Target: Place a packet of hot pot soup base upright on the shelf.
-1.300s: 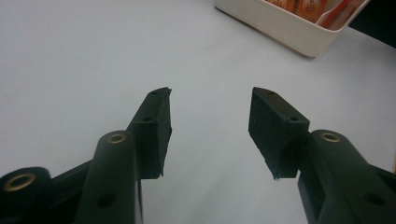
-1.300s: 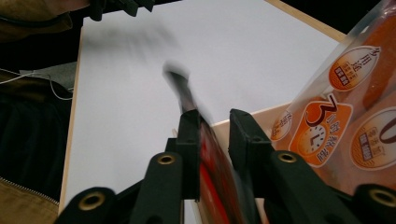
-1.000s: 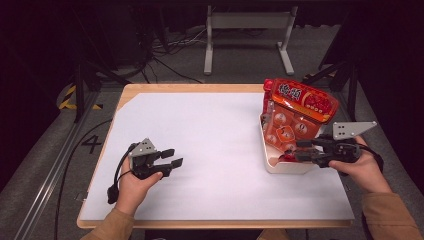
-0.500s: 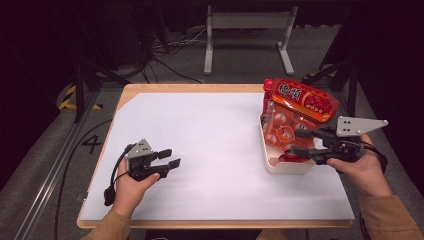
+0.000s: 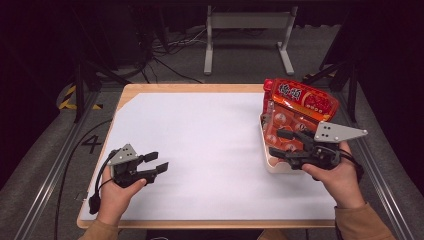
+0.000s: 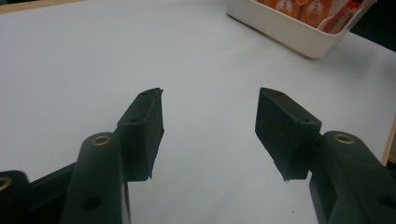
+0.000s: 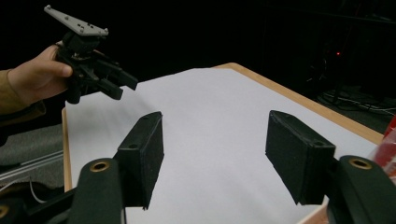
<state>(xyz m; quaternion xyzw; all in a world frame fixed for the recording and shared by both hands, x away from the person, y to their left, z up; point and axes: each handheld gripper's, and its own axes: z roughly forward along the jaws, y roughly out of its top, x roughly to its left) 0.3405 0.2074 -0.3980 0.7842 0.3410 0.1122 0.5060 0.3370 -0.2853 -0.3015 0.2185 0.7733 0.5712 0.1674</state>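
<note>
A white tray at the table's right holds several orange packets, and a red snack bag leans over its far end. My right gripper hovers over the tray's near part, pointing left. Its jaws have just been opening and nothing is between them. My left gripper is at the front left, just above the white sheet and pointing right. Its jaws have also just been opening and hold nothing. The tray lies ahead of it.
A white sheet covers the wooden table. In the right gripper view the left hand and left gripper are across the sheet, and the red bag edges in at the right. A metal stand stands on the floor behind.
The right gripper rose and shifted left over the tray, its jaws spreading wider. The left gripper drifted slightly left and its jaws opened a little more.
</note>
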